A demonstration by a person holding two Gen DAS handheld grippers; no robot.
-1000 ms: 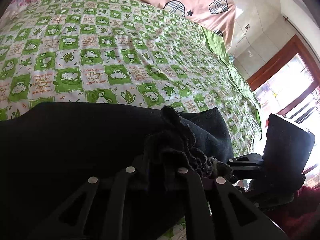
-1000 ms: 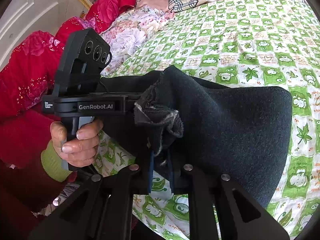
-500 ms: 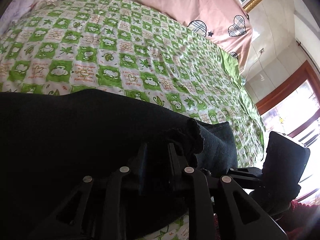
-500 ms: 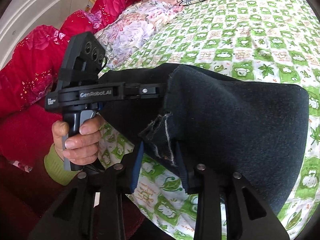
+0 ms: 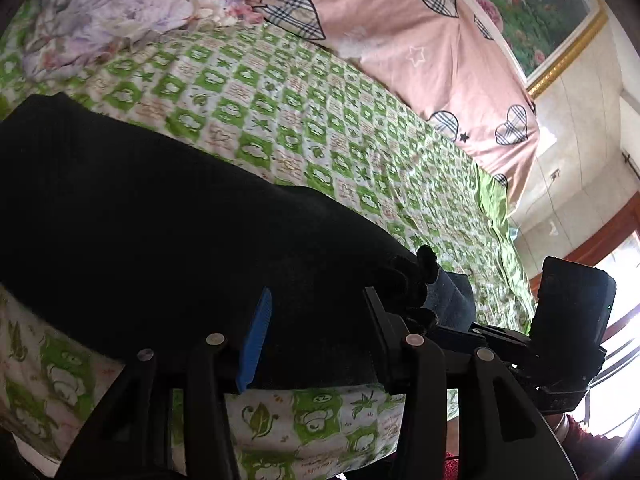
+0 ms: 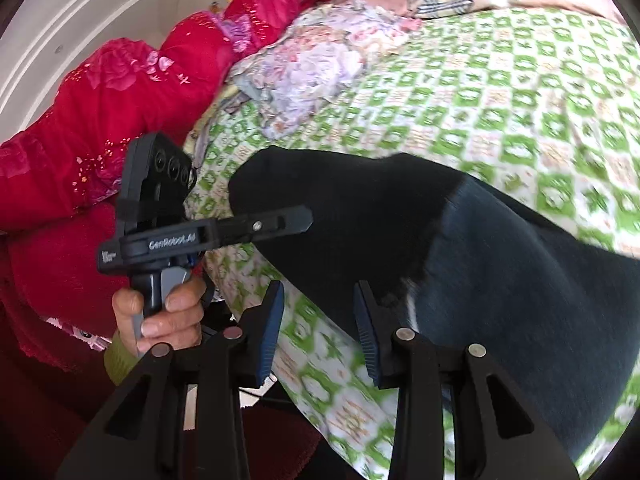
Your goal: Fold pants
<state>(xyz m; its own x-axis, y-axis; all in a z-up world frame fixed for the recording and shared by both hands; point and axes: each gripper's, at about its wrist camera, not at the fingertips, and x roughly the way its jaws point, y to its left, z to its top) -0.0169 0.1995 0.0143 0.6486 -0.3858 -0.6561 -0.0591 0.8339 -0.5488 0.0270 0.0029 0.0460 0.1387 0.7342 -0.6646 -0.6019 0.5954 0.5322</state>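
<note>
Dark navy fleece pants point(image 5: 168, 240) are laid folded on a bed sheet printed with green and white squares point(image 5: 320, 128), close to the sheet's near edge. In the left wrist view the left gripper point(image 5: 316, 304) is seen with its blue-padded fingers point(image 5: 256, 332) spread wide, the black fabric lying between them but not pinched; a ruffled hem is bunched just beside the right-hand finger. The right gripper point(image 6: 318, 304) is likewise released in its own view, both blue pads being apart with the patterned sheet visible in the gap, and the pants' edge touching or just beside the right-hand pad. In that view the folded pants point(image 6: 480, 264) are shown as two layers, a blacker part toward the left and a bluer part toward the right. The left gripper point(image 6: 296, 220) is also seen there from the side, held by a bare hand point(image 6: 160, 312) on its handle, its fingers reaching over the pants. A pink heart-patterned quilt point(image 5: 420, 48), a floral pillow point(image 6: 312, 68) and a red flowered blanket point(image 6: 120, 112) are seen at the far edges of the bed.
</note>
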